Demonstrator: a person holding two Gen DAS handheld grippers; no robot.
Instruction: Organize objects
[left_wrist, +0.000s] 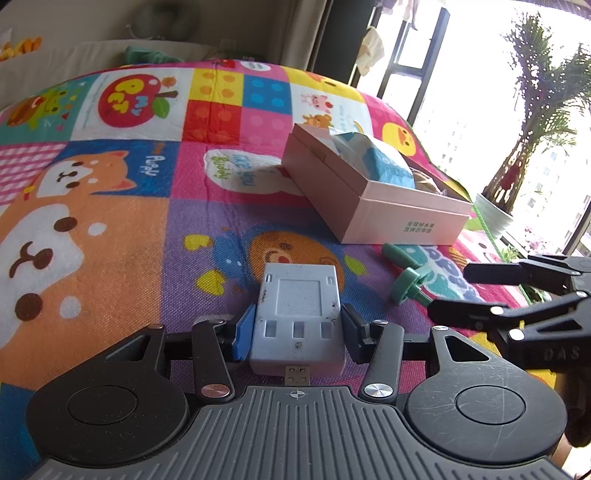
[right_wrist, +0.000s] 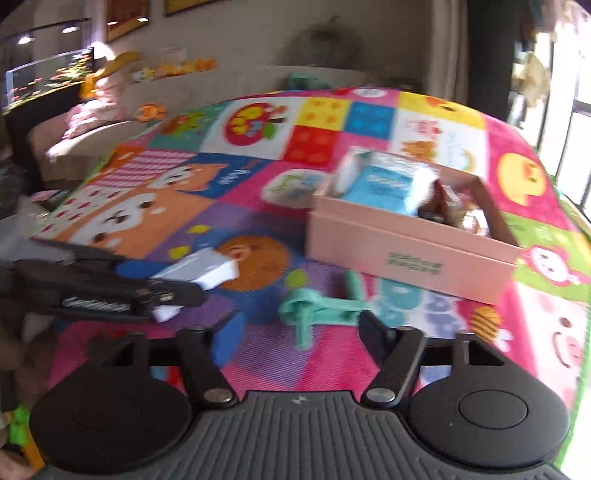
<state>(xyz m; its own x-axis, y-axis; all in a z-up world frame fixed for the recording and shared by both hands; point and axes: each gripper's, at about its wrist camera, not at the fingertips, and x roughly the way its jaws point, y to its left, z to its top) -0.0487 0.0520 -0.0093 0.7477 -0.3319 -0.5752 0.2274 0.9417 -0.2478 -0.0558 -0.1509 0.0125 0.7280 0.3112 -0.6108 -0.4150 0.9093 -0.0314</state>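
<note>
In the left wrist view, the left claw (left_wrist: 298, 326) pinches a pale grey-blue charger (left_wrist: 299, 314) by its two long sides, blue pad on one flank and black pad on the other, with the plug end toward the camera. Beneath it spreads a patchwork mat (left_wrist: 110, 229) printed with cartoon animals. Ahead of the claw and to its right sits an open pink box (left_wrist: 369, 199) with a blue-and-white packet (left_wrist: 380, 158) inside. Between the claw and the box, off to the right, a green toy (left_wrist: 410, 277) lies on the mat. The right claw (left_wrist: 458, 291) reaches in from the right edge, its fingers apart with nothing between them. In the right wrist view, which is blurred, the right claw (right_wrist: 301, 330) stands spread above the mat (right_wrist: 258, 362), empty, and the toy (right_wrist: 317, 306) lies just ahead of it, roughly between the fingertips; whether it touches either finger I cannot tell. The box (right_wrist: 406, 251) lies further ahead and to the right. To the left, the left claw (right_wrist: 177, 284) holds the charger (right_wrist: 201, 271).
</note>
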